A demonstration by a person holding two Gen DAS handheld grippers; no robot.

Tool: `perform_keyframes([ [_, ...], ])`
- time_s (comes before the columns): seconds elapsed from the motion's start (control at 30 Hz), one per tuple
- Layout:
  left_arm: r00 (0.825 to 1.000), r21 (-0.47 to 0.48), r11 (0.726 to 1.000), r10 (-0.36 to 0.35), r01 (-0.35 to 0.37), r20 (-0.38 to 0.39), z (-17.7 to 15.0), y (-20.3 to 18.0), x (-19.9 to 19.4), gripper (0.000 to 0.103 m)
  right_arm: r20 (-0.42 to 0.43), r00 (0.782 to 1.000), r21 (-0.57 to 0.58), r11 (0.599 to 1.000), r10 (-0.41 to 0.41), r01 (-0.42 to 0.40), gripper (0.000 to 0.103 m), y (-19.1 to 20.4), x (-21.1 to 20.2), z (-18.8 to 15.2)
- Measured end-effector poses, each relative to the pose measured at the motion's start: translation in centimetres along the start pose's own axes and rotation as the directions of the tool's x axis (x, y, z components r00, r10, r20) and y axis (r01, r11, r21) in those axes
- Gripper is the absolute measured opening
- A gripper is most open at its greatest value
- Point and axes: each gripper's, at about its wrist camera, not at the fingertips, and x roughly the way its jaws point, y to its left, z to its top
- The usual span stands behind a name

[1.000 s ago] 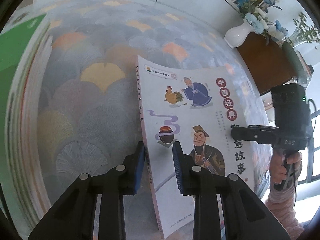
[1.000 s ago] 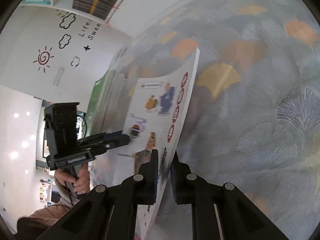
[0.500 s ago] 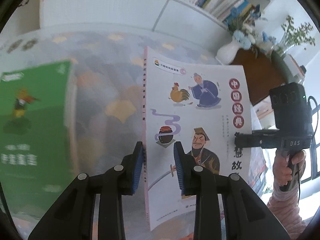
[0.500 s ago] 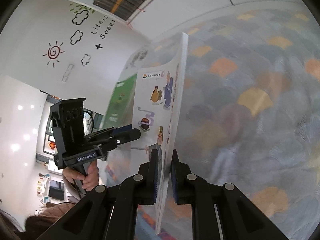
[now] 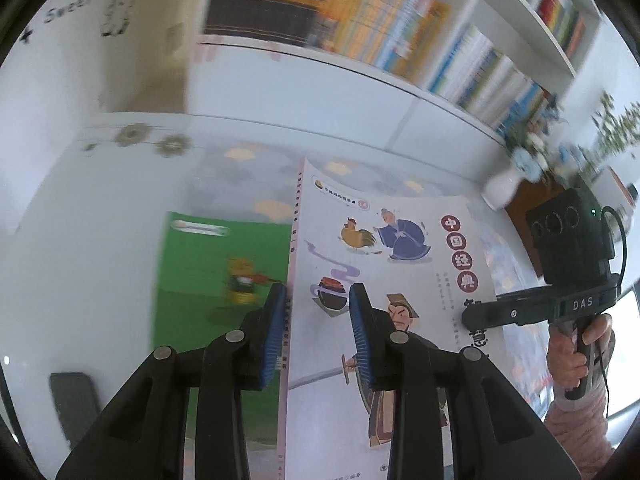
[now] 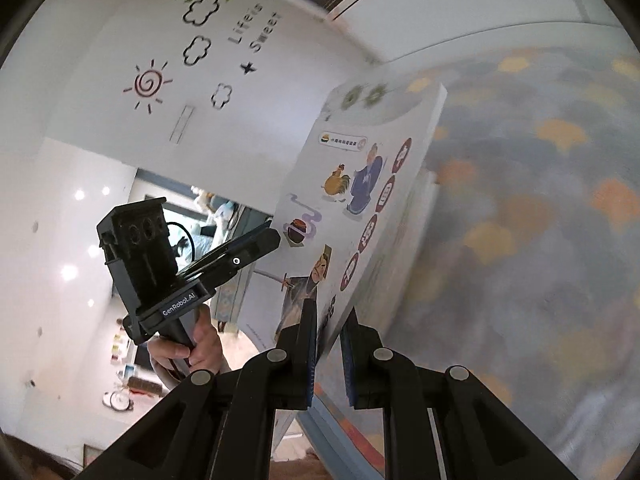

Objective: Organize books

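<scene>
A white picture book (image 5: 400,248) with cartoon figures and red title circles hangs in the air above the patterned tablecloth (image 6: 520,240), cover toward both cameras. My left gripper (image 5: 318,300) is shut on its spine edge, blue pads on either side. My right gripper (image 6: 330,320) is shut on the opposite long edge. Each gripper shows in the other's view: the right gripper (image 5: 466,316) on the book's right edge, the left gripper (image 6: 272,238) on its left edge. A green book (image 5: 208,264) lies flat on the table, below and left of the held one.
A white bookshelf (image 5: 400,20) packed with upright books fills the back wall. A white vase (image 5: 502,190) with flowers stands on a brown cabinet at the right. A dark flat object (image 5: 76,400) lies at the table's near left. A wall with decals (image 6: 180,60) is at the left.
Both grippers have carried the white book up off the table and tilted upward, so the shelf has come into view. The green book has dropped lower in the left wrist view.
</scene>
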Motion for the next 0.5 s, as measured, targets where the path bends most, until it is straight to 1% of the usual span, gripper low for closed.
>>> perform_keyframes([
  [0.1, 1.000, -0.030, 0.999, 0.025, -0.024, 0.007, 0.1, 2.2, 0.0, 0.028, -0.031, 0.999, -0.002, 1.000, 0.015, -0.015, 0.012, 0.2, 3.0, 1.5],
  [0.23, 0.999, -0.070, 0.996, 0.052, -0.051, 0.002, -0.4, 5.3, 0.6, 0.029, -0.084, 0.996, -0.008, 1.000, 0.009, -0.010, 0.012, 0.1, 6.9, 2.8],
  [0.37, 0.999, -0.108, 0.993, 0.051, -0.053, -0.018, -0.9, 8.1, 1.4, 0.030, -0.127, 0.992, -0.011, 1.000, -0.011, 0.009, 0.012, 0.1, 9.9, 3.8],
  [0.5, 0.999, -0.126, 0.991, 0.039, -0.044, -0.037, -1.4, 9.3, 2.4, 0.030, -0.145, 0.989, -0.002, 0.999, -0.036, 0.036, 0.012, -0.4, 11.4, 4.4],
])
